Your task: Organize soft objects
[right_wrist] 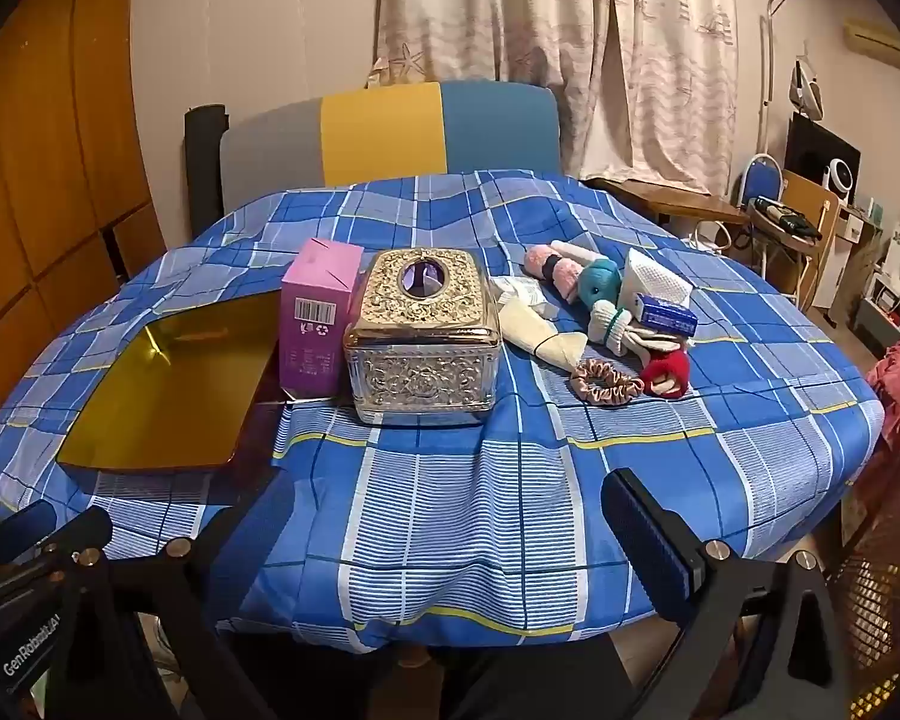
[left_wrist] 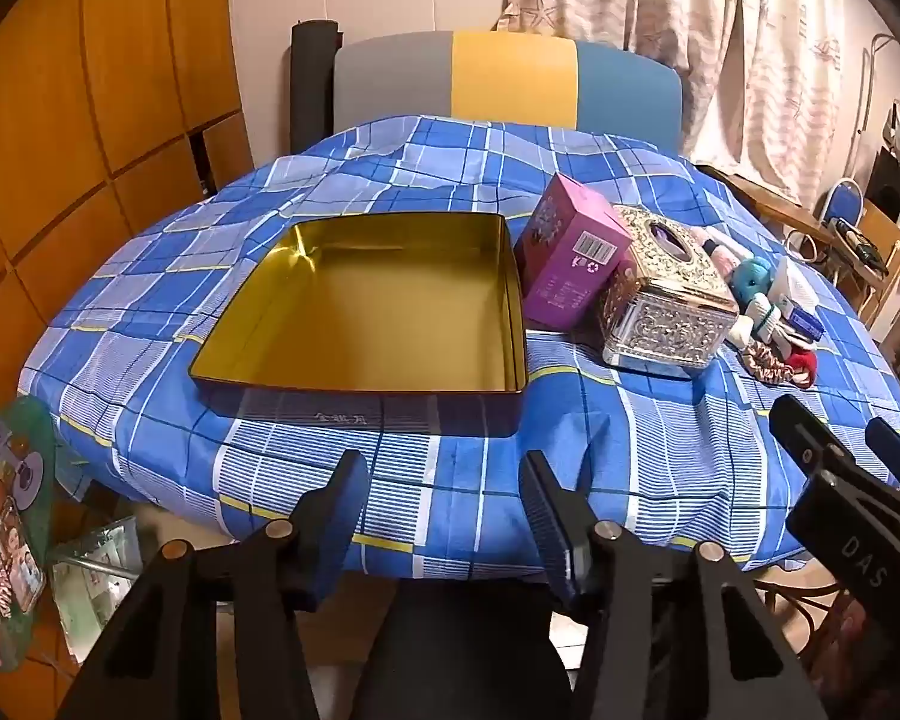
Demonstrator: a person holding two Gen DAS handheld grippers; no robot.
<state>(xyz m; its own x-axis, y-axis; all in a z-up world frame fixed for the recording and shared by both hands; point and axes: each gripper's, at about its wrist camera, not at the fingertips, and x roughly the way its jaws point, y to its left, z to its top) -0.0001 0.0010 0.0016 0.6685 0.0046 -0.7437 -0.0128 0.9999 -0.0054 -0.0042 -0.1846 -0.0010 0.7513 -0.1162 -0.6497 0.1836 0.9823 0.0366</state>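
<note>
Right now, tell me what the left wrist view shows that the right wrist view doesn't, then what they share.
Left only: the whole floor of the empty gold tin, and clutter on the floor at far left.
Right only: the soft pile laid out clearly, with the cream sock, white mesh packet and red item.
Both: the pink box, silver tissue box, teal plush, scrunchie, and both pairs of jaws open, holding nothing.
</note>
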